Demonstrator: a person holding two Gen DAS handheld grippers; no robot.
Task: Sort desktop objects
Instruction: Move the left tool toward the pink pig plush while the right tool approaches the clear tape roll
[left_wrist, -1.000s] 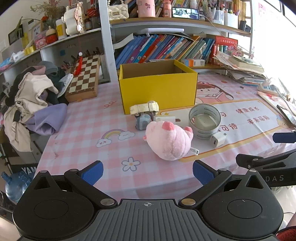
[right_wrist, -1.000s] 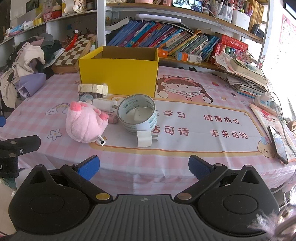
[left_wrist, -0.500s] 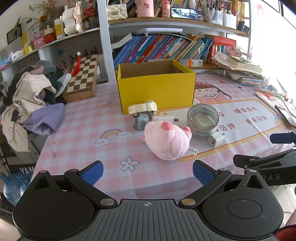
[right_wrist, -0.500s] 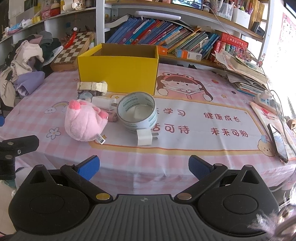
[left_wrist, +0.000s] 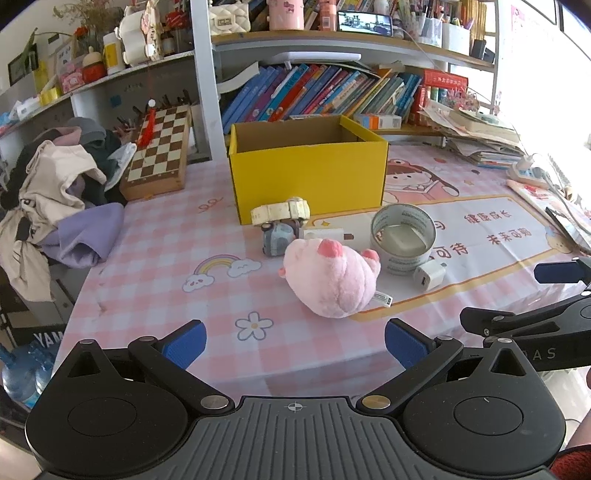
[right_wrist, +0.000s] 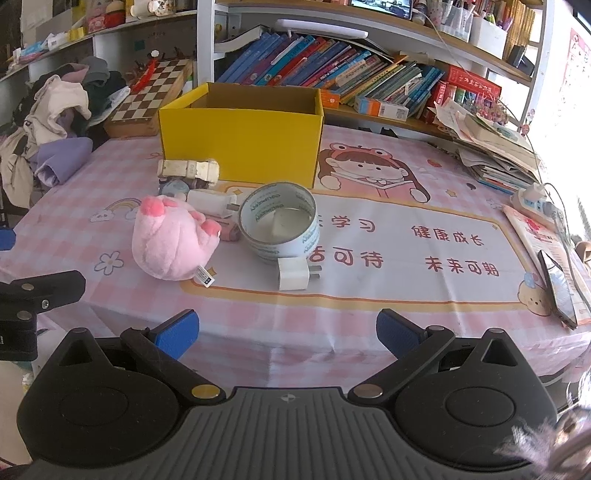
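Observation:
An open yellow box (left_wrist: 308, 173) (right_wrist: 240, 147) stands at the back of the pink checked tablecloth. In front of it lie a cream watch (left_wrist: 280, 211) (right_wrist: 188, 169), a small grey-blue toy (left_wrist: 277, 238), a white charger (right_wrist: 212, 201), a roll of tape (left_wrist: 402, 238) (right_wrist: 280, 225), a white plug cube (left_wrist: 429, 276) (right_wrist: 293, 274) and a pink plush pig (left_wrist: 330, 278) (right_wrist: 171, 240). My left gripper (left_wrist: 293, 341) hangs open at the table's near edge, short of the plush. My right gripper (right_wrist: 284, 332) is open too, short of the plug cube. Neither holds anything.
A chessboard (left_wrist: 160, 147) leans at the back left beside a heap of clothes (left_wrist: 55, 195). Shelves of books (left_wrist: 325, 96) run behind the box. Stacked papers (right_wrist: 495, 147), a power strip (right_wrist: 533, 197) and a phone (right_wrist: 559, 288) sit along the right side.
Both grippers have drawn back slightly from the table and stayed open. The objects on the table have not moved.

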